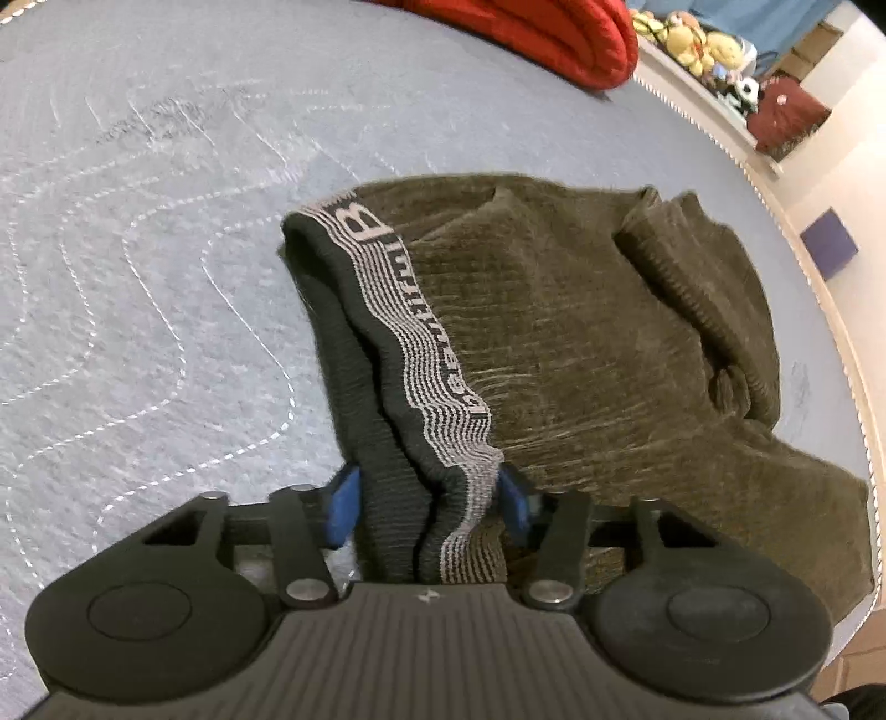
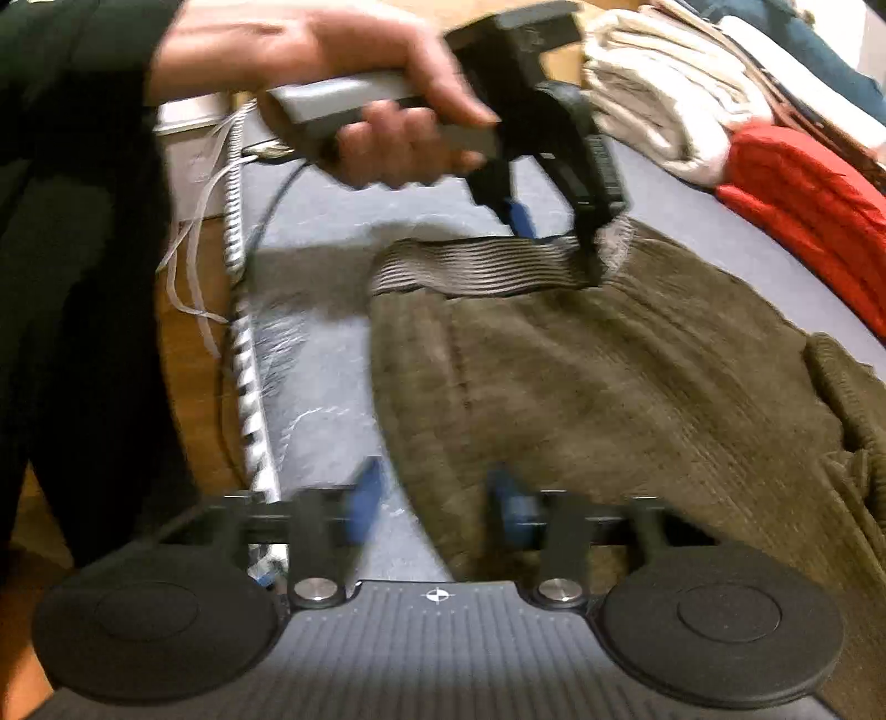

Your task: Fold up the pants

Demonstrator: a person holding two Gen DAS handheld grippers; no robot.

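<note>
Olive-brown ribbed pants (image 1: 581, 332) lie bunched on a blue-grey quilted mat (image 1: 138, 249). Their dark waistband (image 1: 387, 343) with grey stripes and lettering runs up from my left gripper (image 1: 429, 504), which is shut on it between blue pads. In the right wrist view the left gripper (image 2: 554, 232) lifts the striped waistband (image 2: 476, 266) a little. My right gripper (image 2: 437, 498) is open, its blue pads straddling the near edge of the pants (image 2: 609, 387), low over the mat (image 2: 321, 399).
A red folded garment (image 1: 542, 33) lies at the mat's far side, also in the right wrist view (image 2: 803, 188), beside folded cream cloth (image 2: 664, 94). Plush toys (image 1: 692, 39) sit on a ledge. A spiral-wrapped cable (image 2: 249, 387) runs along the mat's edge over wooden floor.
</note>
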